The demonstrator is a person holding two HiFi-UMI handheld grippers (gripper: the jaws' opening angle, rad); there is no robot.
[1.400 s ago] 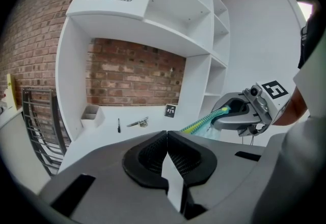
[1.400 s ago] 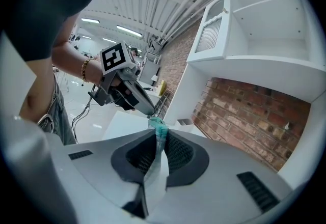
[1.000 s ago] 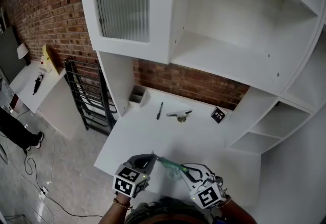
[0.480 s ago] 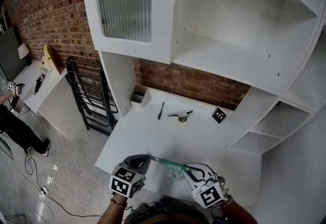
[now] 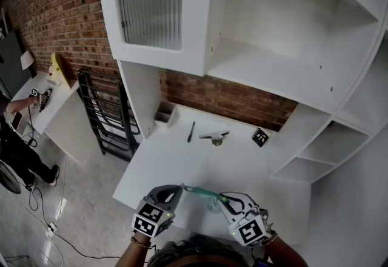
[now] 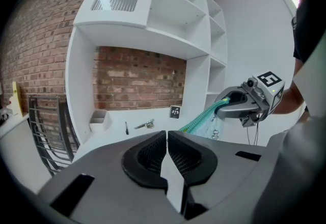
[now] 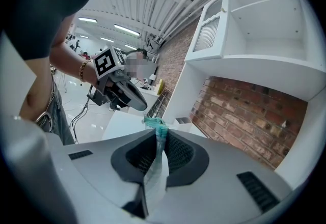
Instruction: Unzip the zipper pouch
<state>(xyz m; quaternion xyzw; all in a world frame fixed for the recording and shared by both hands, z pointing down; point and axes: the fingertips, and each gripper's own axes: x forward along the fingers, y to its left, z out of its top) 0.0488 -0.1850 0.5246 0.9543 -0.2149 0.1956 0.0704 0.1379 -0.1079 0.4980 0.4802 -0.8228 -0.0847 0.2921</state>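
A clear zipper pouch (image 5: 212, 204) with a teal zipper (image 5: 205, 193) hangs stretched between my two grippers, just above the white table's near edge (image 5: 130, 190). My left gripper (image 5: 180, 189) is shut at the zipper's left end, and its jaws hide the pull. In the left gripper view the jaws (image 6: 166, 133) meet, and the teal zipper (image 6: 201, 117) runs up to the right gripper (image 6: 229, 104). My right gripper (image 5: 228, 200) is shut on the pouch's other end. The right gripper view shows clear film (image 7: 155, 167) and a teal edge pinched between its pads.
Further back on the table lie a black pen (image 5: 190, 131), a metal tool (image 5: 214, 136) and a black marker card (image 5: 259, 136). A small white bin (image 5: 163, 114) stands at the back left. White shelving rises above, and a black rack (image 5: 106, 120) stands left of the table.
My left gripper has rolled slightly and shifted a little. The pouch stays stretched between both grippers. A person at the far left has moved.
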